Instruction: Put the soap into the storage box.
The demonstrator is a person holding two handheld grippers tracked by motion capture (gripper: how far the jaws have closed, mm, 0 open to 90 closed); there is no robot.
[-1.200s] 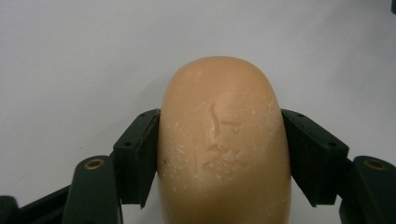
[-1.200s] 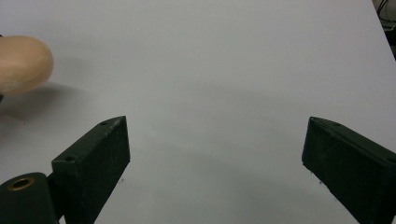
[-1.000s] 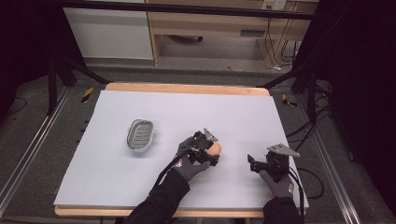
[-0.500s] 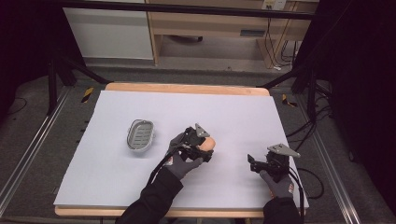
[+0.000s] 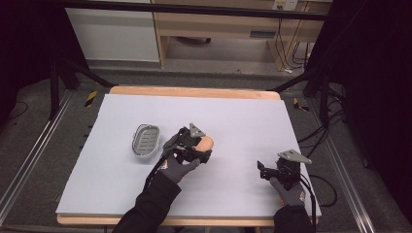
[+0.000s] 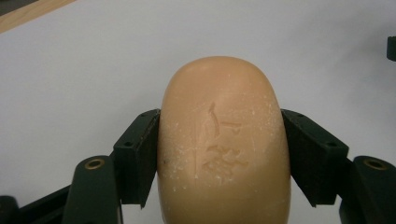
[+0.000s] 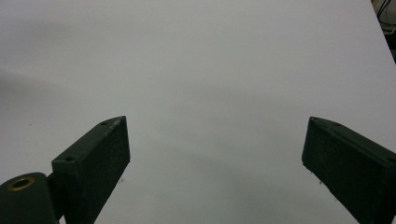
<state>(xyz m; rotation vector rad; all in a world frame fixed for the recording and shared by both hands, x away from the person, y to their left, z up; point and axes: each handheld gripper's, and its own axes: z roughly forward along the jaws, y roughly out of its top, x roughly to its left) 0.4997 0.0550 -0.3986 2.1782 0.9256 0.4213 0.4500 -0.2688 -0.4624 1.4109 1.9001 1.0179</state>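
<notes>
A tan oval soap bar (image 6: 222, 140) with a stamped mark is clamped between the two black jaws of my left gripper (image 5: 200, 146), which is shut on its sides. In the high view the soap bar (image 5: 207, 141) sticks out to the right of the gloved hand, just above the white sheet. A grey ribbed soap dish (image 5: 146, 140) lies on the sheet a short way to the left of that hand. My right gripper (image 7: 215, 154) is open with nothing between its jaws, low over the sheet near the front right, and is the right gripper (image 5: 264, 171) in the high view.
A white sheet (image 5: 243, 116) covers the wooden table (image 5: 194, 91). Black frame legs and cables (image 5: 320, 131) stand off the right side, and a rail (image 5: 29, 160) runs along the left. Cabinets stand beyond the far edge.
My left gripper has carried the soap bar leftward and slightly away from me, closer to the soap dish. The right gripper has stayed in place.
</notes>
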